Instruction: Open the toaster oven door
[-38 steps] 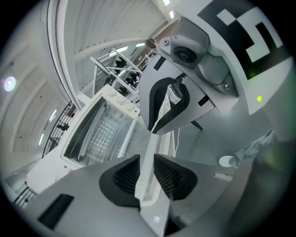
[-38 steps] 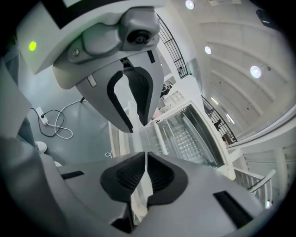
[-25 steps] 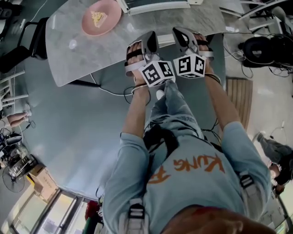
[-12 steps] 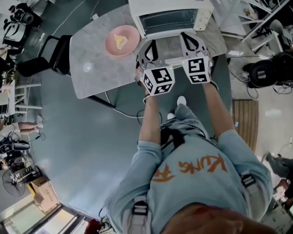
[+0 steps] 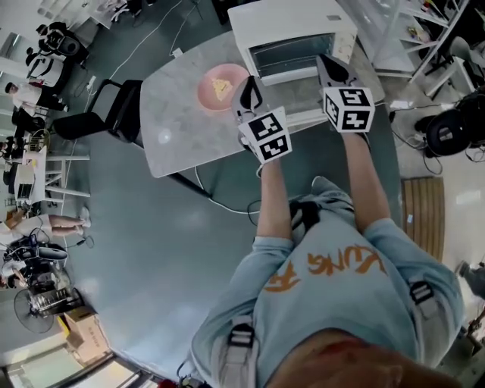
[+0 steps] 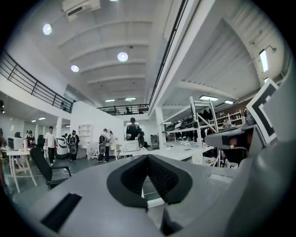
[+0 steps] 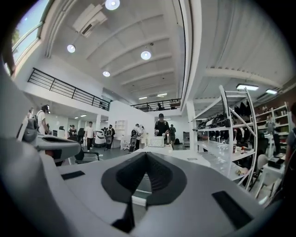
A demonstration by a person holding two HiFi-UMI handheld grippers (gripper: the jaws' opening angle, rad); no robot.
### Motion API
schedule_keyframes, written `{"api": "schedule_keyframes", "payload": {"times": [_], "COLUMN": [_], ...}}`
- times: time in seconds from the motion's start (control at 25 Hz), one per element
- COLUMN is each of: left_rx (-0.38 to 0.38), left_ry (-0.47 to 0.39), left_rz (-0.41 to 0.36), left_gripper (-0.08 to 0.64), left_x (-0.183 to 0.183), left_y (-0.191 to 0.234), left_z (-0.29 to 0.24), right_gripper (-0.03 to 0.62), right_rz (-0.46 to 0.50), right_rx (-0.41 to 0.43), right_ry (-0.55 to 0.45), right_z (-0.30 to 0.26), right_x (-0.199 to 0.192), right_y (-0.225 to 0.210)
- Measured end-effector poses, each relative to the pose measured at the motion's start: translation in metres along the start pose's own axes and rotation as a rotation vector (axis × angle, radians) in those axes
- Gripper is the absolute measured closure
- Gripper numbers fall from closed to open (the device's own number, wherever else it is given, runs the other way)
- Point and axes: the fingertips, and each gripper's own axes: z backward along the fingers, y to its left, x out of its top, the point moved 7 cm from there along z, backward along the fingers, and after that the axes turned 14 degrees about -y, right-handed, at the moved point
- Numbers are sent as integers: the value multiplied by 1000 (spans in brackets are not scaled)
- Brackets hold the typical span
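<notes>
A person stands at the near edge of a marble table point(image 5: 170, 125), holding the left gripper point(image 5: 247, 89) and the right gripper point(image 5: 330, 67) level and side by side. Each has its jaws pressed together on nothing. The white toaster oven point(image 5: 292, 19) sits at the far right of the table, its glass-fronted door point(image 5: 286, 54) shut and facing the person, just beyond both gripper tips. A pink plate point(image 5: 206, 97) with a bit of food lies to its left.

The door looks to be rigid metal and glass on a hinge, so it should swing stiffly rather than flex. The oven itself seems light enough to slide on the smooth stone if pulled hard. The sensible hold is the door's handle bar, which cannot be made out clearly here. The jaws would have to part before closing on it.
</notes>
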Motion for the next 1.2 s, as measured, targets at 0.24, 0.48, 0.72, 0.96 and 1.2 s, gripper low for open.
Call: {"api": "schedule_keyframes", "payload": {"times": [0.24,0.48,0.72,0.96,1.2], "left_rx": [-4,16,24,1,6], "left_ry": [-24,8,37,48,40], "left_rz": [33,34,39,41,57], "left_gripper": [558,558,558,558,558], "left_x": [4,-3,-12,-16,-15], "left_y": [1,13,19,12,11], "left_z": [10,15,14,9,-2], "right_gripper": [597,595,594,595,595], "right_rz": [-6,18,40,34,33], "right_rx": [20,54,91,87,78], "right_ry": [-1,-10,-10,-14,-31], "right_z": [7,2,-2,-2,-9], "right_x": [-12,-18,-14,-17,-13], "right_y": [9,22,28,22,12]}}
